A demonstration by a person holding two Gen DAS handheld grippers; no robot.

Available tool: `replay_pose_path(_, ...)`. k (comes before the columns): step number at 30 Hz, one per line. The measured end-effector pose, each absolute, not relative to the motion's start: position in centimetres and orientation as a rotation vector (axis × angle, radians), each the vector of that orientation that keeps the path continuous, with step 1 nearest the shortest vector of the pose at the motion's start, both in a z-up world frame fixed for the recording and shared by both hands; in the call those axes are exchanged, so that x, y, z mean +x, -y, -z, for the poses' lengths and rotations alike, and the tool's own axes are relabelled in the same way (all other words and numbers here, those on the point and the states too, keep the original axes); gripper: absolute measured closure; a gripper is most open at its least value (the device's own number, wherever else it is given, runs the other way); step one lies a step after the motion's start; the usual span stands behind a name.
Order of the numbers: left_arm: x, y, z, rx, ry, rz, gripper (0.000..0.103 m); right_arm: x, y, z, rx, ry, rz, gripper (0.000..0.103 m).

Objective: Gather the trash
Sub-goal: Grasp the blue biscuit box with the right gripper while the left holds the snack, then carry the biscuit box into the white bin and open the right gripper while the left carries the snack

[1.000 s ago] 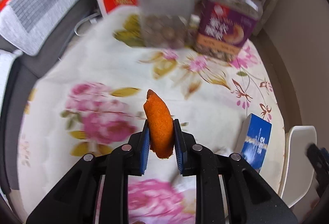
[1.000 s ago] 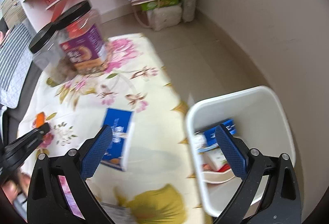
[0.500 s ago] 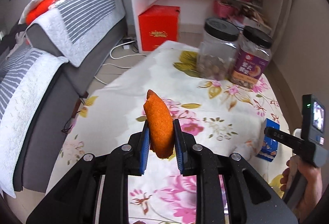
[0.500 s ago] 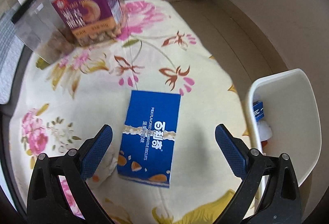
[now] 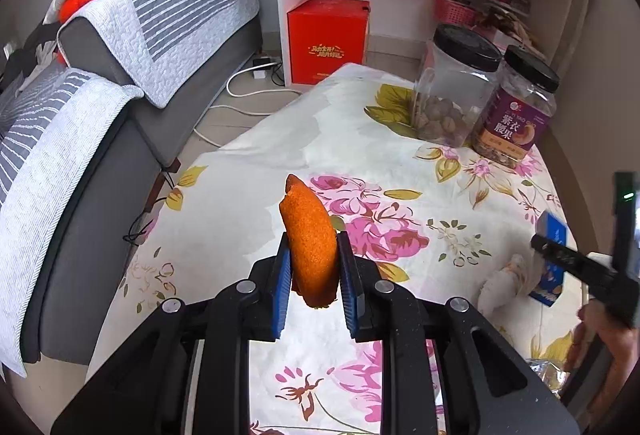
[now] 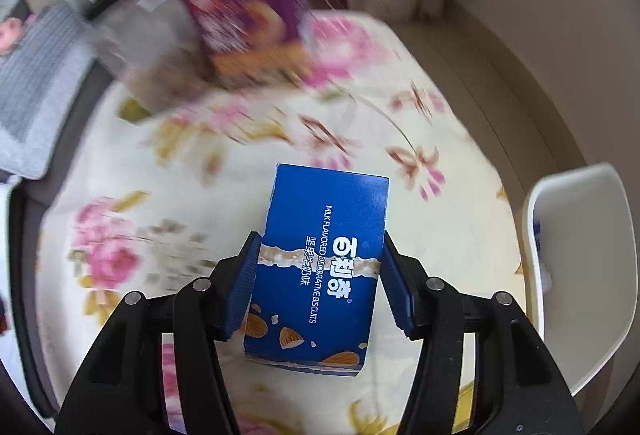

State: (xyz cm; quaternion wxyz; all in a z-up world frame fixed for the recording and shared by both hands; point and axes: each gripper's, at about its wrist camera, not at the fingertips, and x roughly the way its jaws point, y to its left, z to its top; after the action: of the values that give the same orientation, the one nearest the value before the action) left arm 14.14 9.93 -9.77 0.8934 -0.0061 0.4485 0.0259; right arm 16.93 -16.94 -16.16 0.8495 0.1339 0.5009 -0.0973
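A: Step in hand? Left tool grips an orange peel, clear of the tabletop.
B: Right tool is closing around the blue biscuit box, which lies left of the white bin. Next: firm pinch, lift, carry over the bin.

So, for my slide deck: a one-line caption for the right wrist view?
Right gripper closing around a blue biscuit box on the floral tablecloth, white bin alongside.
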Motion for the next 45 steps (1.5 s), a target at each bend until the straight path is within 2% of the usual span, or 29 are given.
replay_pose_path(9,13.2,-8.9,7.6,-0.016,-0.843,-0.065,0.08,12.4,12.5,8.5,0.179,-0.805,0.042,0.048)
replay_pose_path(17,11.7,-6.6,5.7,0.042,-0.756,-0.058,0.08,10.0,11.4,6.3,0.062,-0.68,0.024,0.048)
replay_pose_path(45,8.4,6.5,5.2,0.149,-0.701,0.14,0.079,4.5,20.9,4.9,0.071,-0.646,0.177,0.048)
